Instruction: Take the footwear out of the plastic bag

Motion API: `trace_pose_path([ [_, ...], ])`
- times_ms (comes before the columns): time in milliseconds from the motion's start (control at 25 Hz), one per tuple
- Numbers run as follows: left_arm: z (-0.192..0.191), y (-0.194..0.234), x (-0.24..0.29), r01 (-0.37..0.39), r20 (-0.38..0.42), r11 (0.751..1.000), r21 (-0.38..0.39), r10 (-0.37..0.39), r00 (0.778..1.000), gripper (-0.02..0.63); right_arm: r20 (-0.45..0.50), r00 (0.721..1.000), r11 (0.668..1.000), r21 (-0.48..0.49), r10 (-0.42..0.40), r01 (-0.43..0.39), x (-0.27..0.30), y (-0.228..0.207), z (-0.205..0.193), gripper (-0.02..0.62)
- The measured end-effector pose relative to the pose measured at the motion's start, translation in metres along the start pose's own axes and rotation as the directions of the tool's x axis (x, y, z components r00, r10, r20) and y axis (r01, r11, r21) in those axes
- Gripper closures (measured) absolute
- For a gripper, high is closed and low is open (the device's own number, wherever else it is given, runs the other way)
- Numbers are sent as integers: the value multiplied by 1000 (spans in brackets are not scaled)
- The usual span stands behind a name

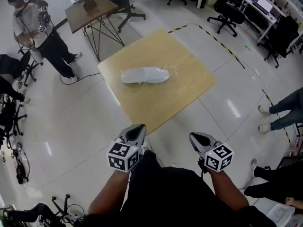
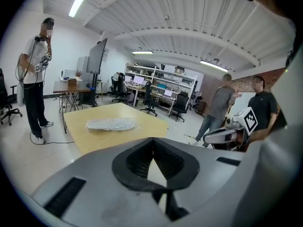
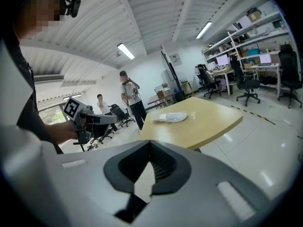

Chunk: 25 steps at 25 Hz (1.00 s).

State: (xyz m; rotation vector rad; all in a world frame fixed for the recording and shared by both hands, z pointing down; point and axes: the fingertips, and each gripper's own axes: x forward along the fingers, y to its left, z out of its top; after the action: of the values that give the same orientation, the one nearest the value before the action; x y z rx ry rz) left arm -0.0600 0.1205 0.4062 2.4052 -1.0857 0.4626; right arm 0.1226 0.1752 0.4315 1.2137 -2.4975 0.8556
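Observation:
A white shoe in a clear plastic bag (image 1: 146, 75) lies near the middle of a light wooden table (image 1: 180, 93); it also shows as the bagged shoe (image 2: 111, 124) in the left gripper view and the bagged shoe (image 3: 171, 117) in the right gripper view. My left gripper (image 1: 138, 128) is held close to my body, short of the table's near edge, shut and empty. My right gripper (image 1: 196, 137) hangs beside it, also shut with nothing in it. Both are well away from the bag.
A person (image 1: 40, 32) stands at the far left beside a small brown desk (image 1: 90, 11). Office chairs (image 1: 226, 14) and desks line the back right. Another person's legs (image 1: 279, 112) are at the right. Yellow-black tape (image 1: 222, 44) marks the floor.

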Motion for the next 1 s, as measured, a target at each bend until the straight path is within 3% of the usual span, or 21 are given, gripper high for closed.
trace_pose_path([
  [320,47,77,36,59,-2,997,53,-59,998,598,-26,998,998,-4,-61,61,71,-2,51,594],
  [520,53,117,52,93,-42,990,109,-89,995,598,-31,994,994,19,-106,107,106,-10,68,594],
  [720,58,144,68,125,-84,978,166,-113,990,598,-47,990,990,34,-136,137,129,-12,75,594],
  [1000,73,160,100,130,-94,974,188,-113,989,598,-69,985,986,40,-159,162,137,-33,81,594],
])
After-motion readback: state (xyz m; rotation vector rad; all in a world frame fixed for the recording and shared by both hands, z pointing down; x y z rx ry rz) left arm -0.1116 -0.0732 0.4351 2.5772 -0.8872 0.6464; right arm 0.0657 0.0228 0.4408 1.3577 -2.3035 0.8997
